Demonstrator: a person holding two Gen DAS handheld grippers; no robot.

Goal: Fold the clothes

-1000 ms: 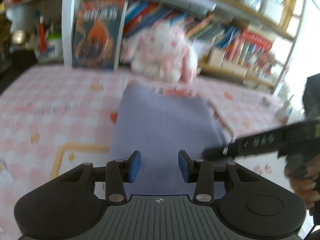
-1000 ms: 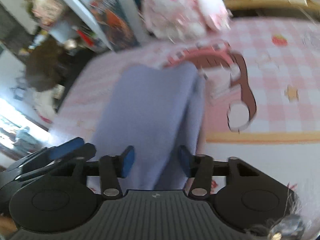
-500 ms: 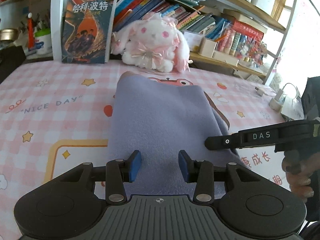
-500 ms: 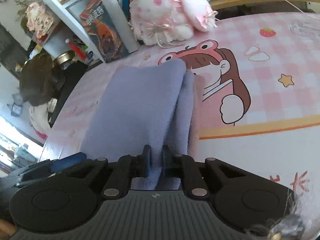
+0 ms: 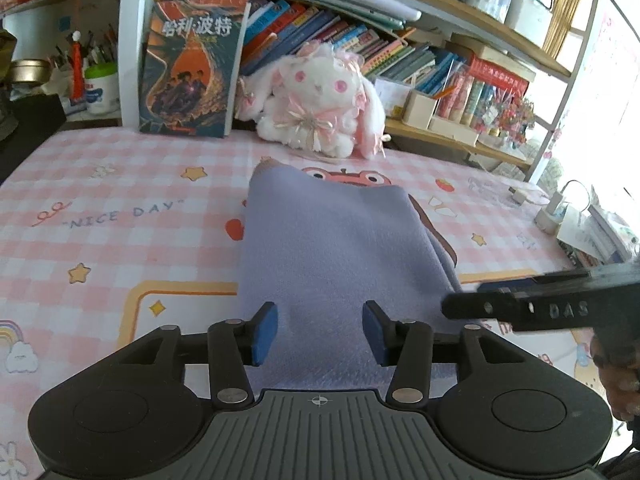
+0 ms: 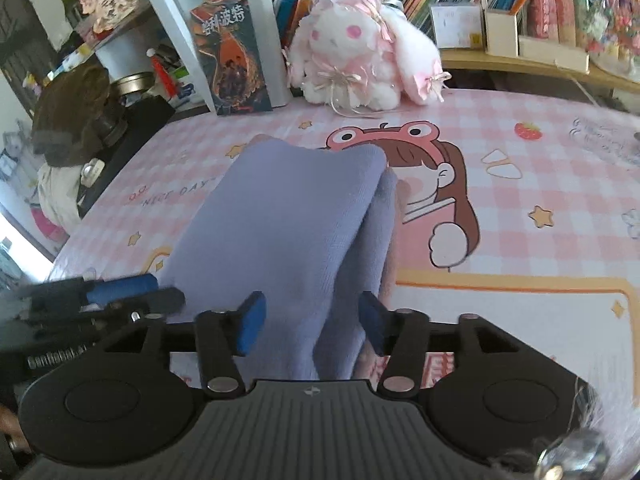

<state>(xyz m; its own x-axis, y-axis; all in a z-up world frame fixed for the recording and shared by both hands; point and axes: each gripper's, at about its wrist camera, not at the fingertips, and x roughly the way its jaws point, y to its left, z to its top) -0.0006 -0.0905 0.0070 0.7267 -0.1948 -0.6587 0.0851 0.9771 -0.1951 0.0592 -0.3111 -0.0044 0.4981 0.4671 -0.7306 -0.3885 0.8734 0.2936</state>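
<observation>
Bookshelves (image 5: 400, 20) run along the back, above a pink checked mat (image 5: 100, 216) printed with stars and "NICE DAY". A folded lilac cloth (image 5: 340, 248) lies on the mat straight ahead of both grippers, its near end reaching under their fingers. Beyond its far end sit a plush rabbit (image 5: 316, 100) and an upright book (image 5: 192, 68).

Only the left wrist view takes in the window side: a charger and cable (image 5: 556, 204) on the mat's far right, and the right gripper (image 5: 532, 300) reaching in from the right edge, blurred, with part of a hand (image 5: 616, 372) behind it. Only the right wrist view shows the fold in profile (image 6: 304, 220): a thick top layer over a lower one, with a pinkish layer peeking out along the right edge. It also shows the cartoon girl in a frog hat (image 6: 432, 184) printed on the mat to the cloth's right, a dark clutter (image 6: 76, 116) off the mat's left end, and the left gripper (image 6: 132, 292) coming in low on the left.

The left gripper's (image 5: 320, 332) jaws have just been opening; they stand roughly half apart above the cloth's near end, pads clear of the fabric, gripping nothing. The right gripper's (image 6: 312, 324) jaws have just been opening too and stand apart, with the raised fold edge between them but no longer pinched.
</observation>
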